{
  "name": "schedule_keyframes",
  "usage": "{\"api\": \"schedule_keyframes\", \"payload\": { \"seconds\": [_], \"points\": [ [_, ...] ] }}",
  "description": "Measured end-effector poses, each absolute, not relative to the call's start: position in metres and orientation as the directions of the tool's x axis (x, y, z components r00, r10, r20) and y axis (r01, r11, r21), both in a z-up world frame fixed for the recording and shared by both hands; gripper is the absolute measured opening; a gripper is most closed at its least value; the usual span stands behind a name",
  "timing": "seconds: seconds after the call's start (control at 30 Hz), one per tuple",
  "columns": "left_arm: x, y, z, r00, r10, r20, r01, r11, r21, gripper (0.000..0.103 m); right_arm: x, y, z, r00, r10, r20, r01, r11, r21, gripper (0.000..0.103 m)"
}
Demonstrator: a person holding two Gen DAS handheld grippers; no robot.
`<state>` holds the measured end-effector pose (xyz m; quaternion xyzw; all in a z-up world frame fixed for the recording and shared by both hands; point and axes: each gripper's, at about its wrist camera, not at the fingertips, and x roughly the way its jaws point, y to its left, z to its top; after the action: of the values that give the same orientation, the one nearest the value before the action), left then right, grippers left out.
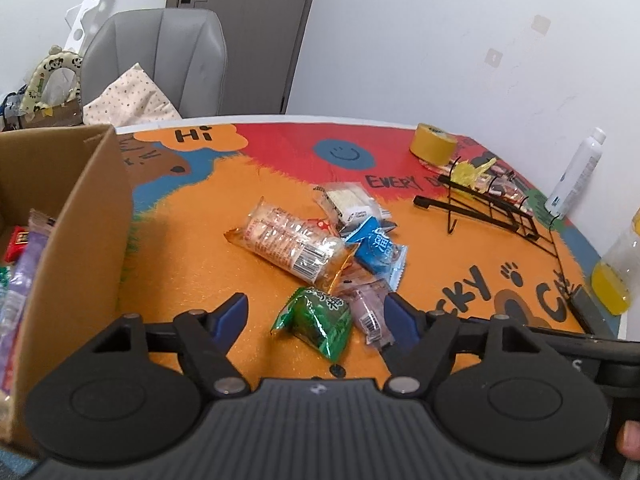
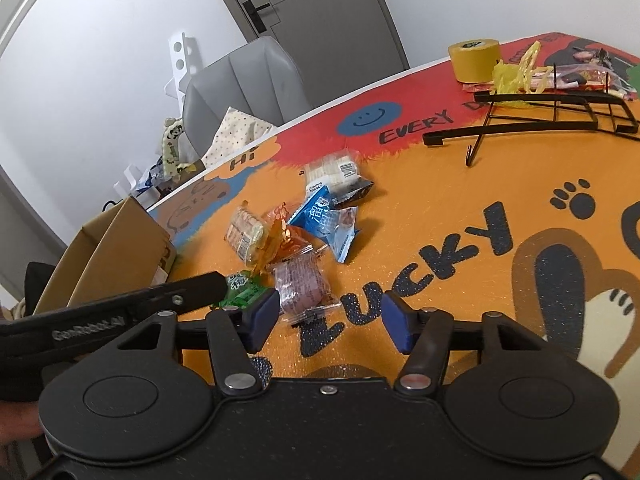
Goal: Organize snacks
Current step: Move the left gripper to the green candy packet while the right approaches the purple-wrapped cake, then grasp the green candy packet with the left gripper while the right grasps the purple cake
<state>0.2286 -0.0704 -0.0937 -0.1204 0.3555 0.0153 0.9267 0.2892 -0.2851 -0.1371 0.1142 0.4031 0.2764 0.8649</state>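
Note:
A pile of wrapped snacks lies on the colourful table mat (image 1: 200, 264): a long cracker pack (image 1: 288, 244), a blue packet (image 1: 376, 248), a white wafer pack (image 1: 348, 200), a green packet (image 1: 316, 320) and a purple packet (image 1: 366, 304). My left gripper (image 1: 318, 316) hangs low over the pile, open, with the green packet lying loose between its fingers. My right gripper (image 2: 330, 316) is open just to the right, over bare mat; the purple packet (image 2: 300, 284) lies by its left finger. A cardboard box (image 1: 80, 216) at the left holds several snacks.
A yellow tape roll (image 1: 434, 142) and a black wire rack (image 1: 492, 208) lie at the far right of the table. A white bottle (image 1: 576, 174) and a bottle of yellow liquid (image 1: 616, 272) stand at the right edge. A grey chair (image 1: 160, 60) is behind the table.

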Motion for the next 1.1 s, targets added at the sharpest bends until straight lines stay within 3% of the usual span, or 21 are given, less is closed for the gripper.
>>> {"api": "schedule_keyframes", "payload": {
  "seconds": [0.3, 0.6, 0.77, 1.1],
  "points": [
    [0.247, -0.076, -0.116, 0.728, -0.028, -0.685, -0.112, 0.981, -0.159, 0.074, 0.299, -0.287, -0.143, 0.517, 0.559, -0.648, -0.373, 0.829, 0.418, 0.056],
    [0.252, -0.077, -0.126, 0.731, -0.025, -0.682, -0.106, 0.983, -0.151, 0.057, 0.308, -0.275, -0.145, 0.5, 0.585, -0.639, -0.393, 0.811, 0.434, 0.056],
    [0.251, -0.076, -0.128, 0.732, -0.022, -0.681, -0.111, 0.982, -0.15, 0.043, 0.309, -0.267, -0.148, 0.484, 0.597, -0.64, -0.409, 0.8, 0.438, 0.056],
    [0.24, -0.06, -0.118, 0.741, 0.018, -0.672, -0.17, 0.972, -0.161, 0.04, 0.313, -0.25, -0.149, 0.467, 0.585, -0.663, -0.424, 0.806, 0.412, 0.057]
  ]
}}
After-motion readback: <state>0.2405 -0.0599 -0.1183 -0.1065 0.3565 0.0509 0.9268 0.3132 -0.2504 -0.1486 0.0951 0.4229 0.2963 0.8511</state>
